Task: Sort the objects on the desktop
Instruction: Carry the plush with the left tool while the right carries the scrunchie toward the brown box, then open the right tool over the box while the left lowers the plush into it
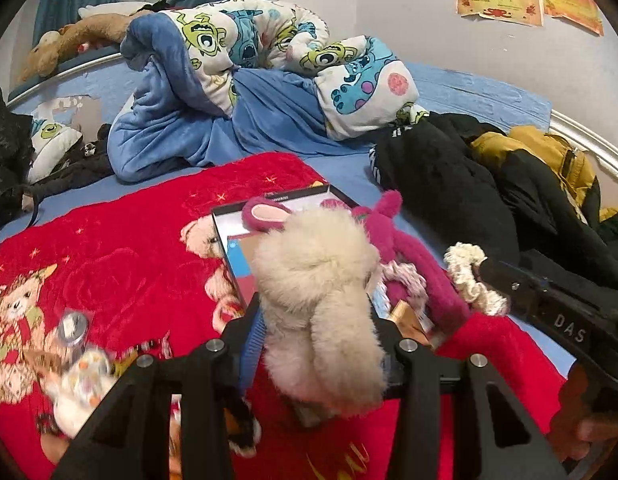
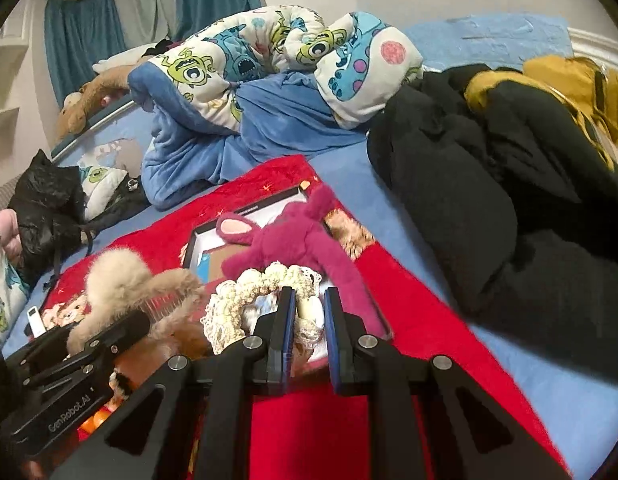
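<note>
Left gripper (image 1: 315, 332) clamped on a cream fluffy hair clip (image 1: 321, 300), held above the near part of the red blanket (image 1: 121, 248), just in front of the box. Right gripper (image 2: 309, 312) narrowed around a strand of the cream crochet scrunchie (image 2: 261, 284), lifted over the near end of the shallow black-rimmed box (image 2: 245, 216); same scrunchie visible in the left wrist view at the tip of the right gripper (image 1: 505, 280). Box lying toward the far right corner of the red blanket, with a pink plush toy (image 2: 293, 236) sprawled across it, long limbs trailing toward the blanket's right edge. Blurred small items near the blanket's near left corner: a silver-capped object (image 1: 73, 328) and a white patterned bundle (image 1: 81, 384); cannot tell what they are. Small white device (image 2: 34, 320) at the blanket's left edge. Red blanket spread on a blue bed sheet (image 2: 529, 384). Black clothing heap (image 2: 489, 208) on the sheet right of the blanket, mustard garment (image 2: 569, 76) behind it. Cartoon-print duvet (image 1: 269, 40) bunched at the far side of the bed. Brown plush animal (image 1: 73, 36) along the bed's far left rail.
</note>
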Motion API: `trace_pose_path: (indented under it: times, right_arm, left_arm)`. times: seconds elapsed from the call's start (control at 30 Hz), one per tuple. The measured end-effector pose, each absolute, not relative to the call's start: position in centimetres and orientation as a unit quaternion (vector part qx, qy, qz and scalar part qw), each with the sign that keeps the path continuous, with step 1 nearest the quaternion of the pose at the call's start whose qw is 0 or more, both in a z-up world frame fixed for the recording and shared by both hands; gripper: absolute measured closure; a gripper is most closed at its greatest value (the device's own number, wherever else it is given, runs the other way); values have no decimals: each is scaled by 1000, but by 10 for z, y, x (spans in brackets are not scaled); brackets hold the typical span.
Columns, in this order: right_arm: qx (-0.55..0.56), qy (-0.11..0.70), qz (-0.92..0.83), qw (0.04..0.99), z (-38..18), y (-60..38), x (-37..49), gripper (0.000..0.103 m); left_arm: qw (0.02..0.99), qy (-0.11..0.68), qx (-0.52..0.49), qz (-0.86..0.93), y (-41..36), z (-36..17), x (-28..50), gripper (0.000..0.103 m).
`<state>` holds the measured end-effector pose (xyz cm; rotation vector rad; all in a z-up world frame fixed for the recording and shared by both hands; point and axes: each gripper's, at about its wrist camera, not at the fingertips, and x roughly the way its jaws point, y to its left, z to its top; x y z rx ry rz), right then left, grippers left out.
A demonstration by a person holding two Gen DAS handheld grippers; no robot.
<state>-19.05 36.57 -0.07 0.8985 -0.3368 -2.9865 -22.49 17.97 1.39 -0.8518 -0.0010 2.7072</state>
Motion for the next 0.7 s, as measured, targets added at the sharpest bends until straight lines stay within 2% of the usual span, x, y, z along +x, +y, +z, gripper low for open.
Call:
trace_pose_path:
  times: [0.2,0.43,0.7]
  right_arm:
    - [281,-104,-954,0,-1,372,-214,88]
    - [297,-134,-945,-4,-30,387,-238,88]
    - [320,-127,-939,-2,-59,386,-252,88]
  left_arm:
    - [139,8,-295,945,179,10,-264,58]
    - [126,-9,-333,934,179,-21,-308,58]
    - [109,0,-348,931,184,-50,-321,58]
